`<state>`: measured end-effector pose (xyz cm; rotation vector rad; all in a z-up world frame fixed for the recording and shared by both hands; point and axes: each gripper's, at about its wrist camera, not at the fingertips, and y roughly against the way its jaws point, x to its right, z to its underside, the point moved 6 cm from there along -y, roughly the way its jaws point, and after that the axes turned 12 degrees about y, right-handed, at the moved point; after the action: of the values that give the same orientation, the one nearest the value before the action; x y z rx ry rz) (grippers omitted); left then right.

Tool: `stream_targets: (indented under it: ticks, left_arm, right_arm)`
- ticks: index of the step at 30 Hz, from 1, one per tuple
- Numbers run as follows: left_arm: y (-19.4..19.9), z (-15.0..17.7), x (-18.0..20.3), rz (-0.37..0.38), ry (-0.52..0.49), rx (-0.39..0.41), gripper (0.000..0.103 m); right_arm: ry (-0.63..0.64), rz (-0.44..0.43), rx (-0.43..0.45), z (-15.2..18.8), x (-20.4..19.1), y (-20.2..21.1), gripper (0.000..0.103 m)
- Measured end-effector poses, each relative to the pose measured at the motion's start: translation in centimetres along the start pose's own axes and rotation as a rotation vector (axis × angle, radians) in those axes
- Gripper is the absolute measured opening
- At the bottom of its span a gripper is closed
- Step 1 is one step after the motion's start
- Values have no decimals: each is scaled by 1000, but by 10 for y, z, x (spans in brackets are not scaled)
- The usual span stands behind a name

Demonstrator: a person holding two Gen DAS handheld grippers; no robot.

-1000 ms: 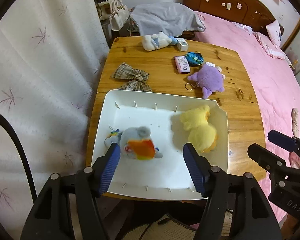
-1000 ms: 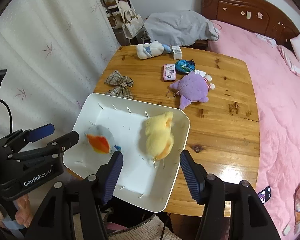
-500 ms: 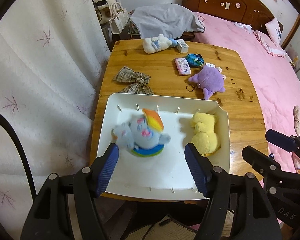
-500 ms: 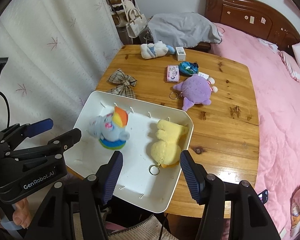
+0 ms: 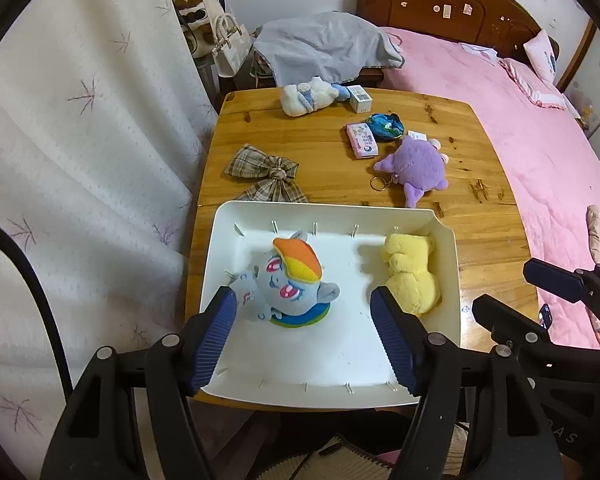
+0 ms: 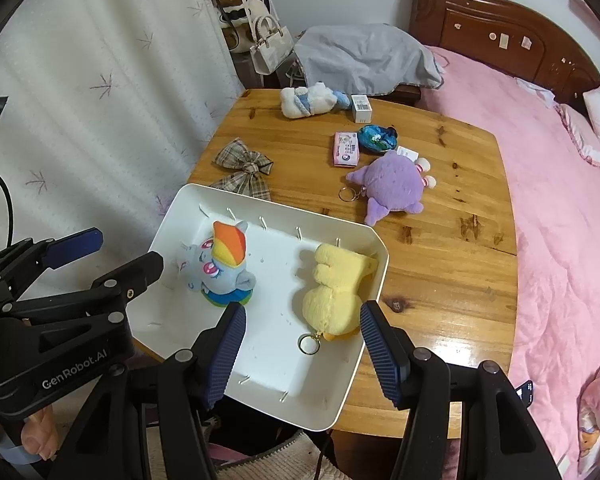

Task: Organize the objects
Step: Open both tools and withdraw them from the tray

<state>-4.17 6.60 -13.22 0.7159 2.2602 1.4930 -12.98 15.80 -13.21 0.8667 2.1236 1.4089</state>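
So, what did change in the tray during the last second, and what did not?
The blue pony plush turned over in the white tray: a second ago it lay face down near the left tool, now its face and rainbow mane show. The yellow plush also shifted in the tray, and its key ring is now visible. Both tools are open and hold nothing. The bow, the purple plush and the other table items stayed.

Table: varnished wood, glossy, knotty. Tray: smooth white, probably plastic, matt. Pony plush and yellow plush: fuzzy cloth. Bow: woven plaid fabric. Claw pads: ribbed blue, matt.
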Motion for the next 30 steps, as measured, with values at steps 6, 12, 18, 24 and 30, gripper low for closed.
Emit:
stream_targets:
  ticks: [6,12,18,24,30]
  left_arm:
    - [-3,-8,1,1,-9,1,73]
    - [-7,-22,-3,6,2,4,73]
    - [-8,-61,-21,20,71,24,74]
    - [-23,-102,-50,10,129,21,82]
    - [-70,-134,-64,-23,112,-45,84]
  right_arm:
    - [-10,8,-2,-6,3,-2,60]
    - [-30,15,2,-14,8,-5,60]
    - [-99,1,-4,-23,23,-14,60]
    - [-173,-9,-20,-34,40,-28,60]
    - [-276,-4,-18,-56,74,-47,66]
